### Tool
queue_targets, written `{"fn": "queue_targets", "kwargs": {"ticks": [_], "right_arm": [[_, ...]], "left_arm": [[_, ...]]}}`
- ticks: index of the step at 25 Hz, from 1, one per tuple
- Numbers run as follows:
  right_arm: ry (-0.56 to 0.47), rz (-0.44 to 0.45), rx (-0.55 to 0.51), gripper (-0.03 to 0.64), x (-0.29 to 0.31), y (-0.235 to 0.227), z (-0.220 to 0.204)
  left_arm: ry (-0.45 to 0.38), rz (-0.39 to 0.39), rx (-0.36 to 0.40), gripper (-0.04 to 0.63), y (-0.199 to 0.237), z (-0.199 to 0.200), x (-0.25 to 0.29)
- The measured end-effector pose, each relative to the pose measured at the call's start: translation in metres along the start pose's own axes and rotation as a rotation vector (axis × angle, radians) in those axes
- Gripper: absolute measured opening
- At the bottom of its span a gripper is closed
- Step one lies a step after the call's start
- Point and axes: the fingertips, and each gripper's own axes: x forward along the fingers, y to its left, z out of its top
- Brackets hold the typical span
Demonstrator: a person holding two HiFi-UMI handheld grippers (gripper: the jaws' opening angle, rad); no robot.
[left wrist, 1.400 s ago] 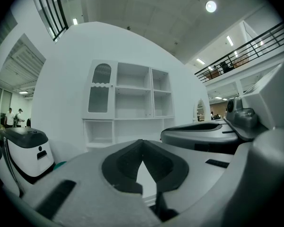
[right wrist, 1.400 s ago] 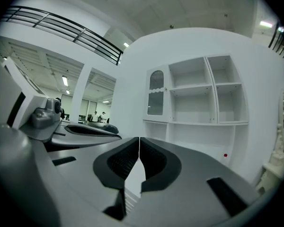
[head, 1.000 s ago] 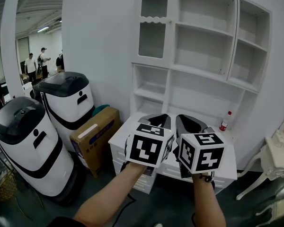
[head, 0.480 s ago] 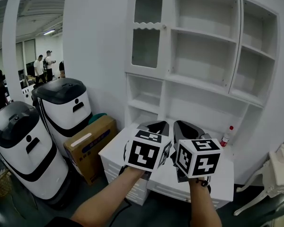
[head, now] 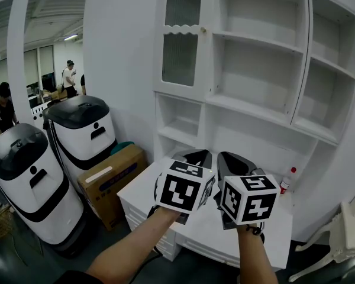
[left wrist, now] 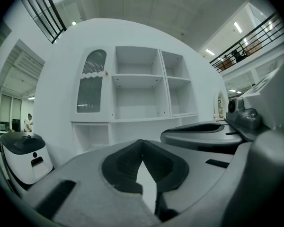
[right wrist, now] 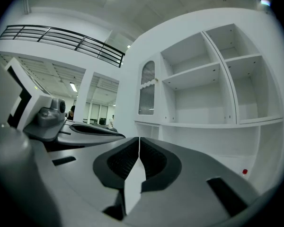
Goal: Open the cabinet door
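Observation:
The white shelf unit has one arched, ribbed-glass cabinet door point(head: 180, 40) at its upper left, standing closed, with a small knob point(head: 203, 29) on its right edge. The same door point(left wrist: 91, 84) shows in the left gripper view and also in the right gripper view point(right wrist: 147, 90). My left gripper point(head: 197, 155) and right gripper point(head: 228, 157) are held side by side, level, over the low white counter point(head: 143, 185), well below and short of the door. Both are shut with nothing between the jaws, as the left gripper point(left wrist: 142, 144) and right gripper point(right wrist: 139, 141) views show.
Two white-and-black machines point(head: 83, 129) point(head: 26, 176) and a cardboard box point(head: 109, 179) stand on the floor at left. A red-capped bottle point(head: 286, 182) sits on the counter at right. A white table leg point(head: 343, 241) is at far right. People stand beyond the opening at left.
Both grippers and the head have advanced toward the shelf unit, which now looms larger and nearer. The jaws have stayed shut.

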Motion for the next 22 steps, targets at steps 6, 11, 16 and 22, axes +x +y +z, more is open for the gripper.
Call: {"fn": "queue_targets", "kwargs": {"ticks": [6,11,16,22], "right_arm": [[-0.009,0.035,-0.008,0.021,0.009,-0.008,0.005],[-0.012,0.057,-0.02,0.021,0.02,-0.007,0.006],[-0.019,0.056,-0.027,0.021,0.037,-0.013,0.011],[-0.035,0.057,-0.021,0.021,0.076,-0.019,0.017]], "left_arm": [[-0.005,0.023,-0.003,0.011,0.003,0.005,0.012],[-0.012,0.033,-0.006,0.011,0.011,0.01,0.019],[-0.02,0.016,-0.012,0.011,0.021,0.016,0.035],[-0.049,0.006,-0.015,0.011,0.054,0.022,0.066]]}}
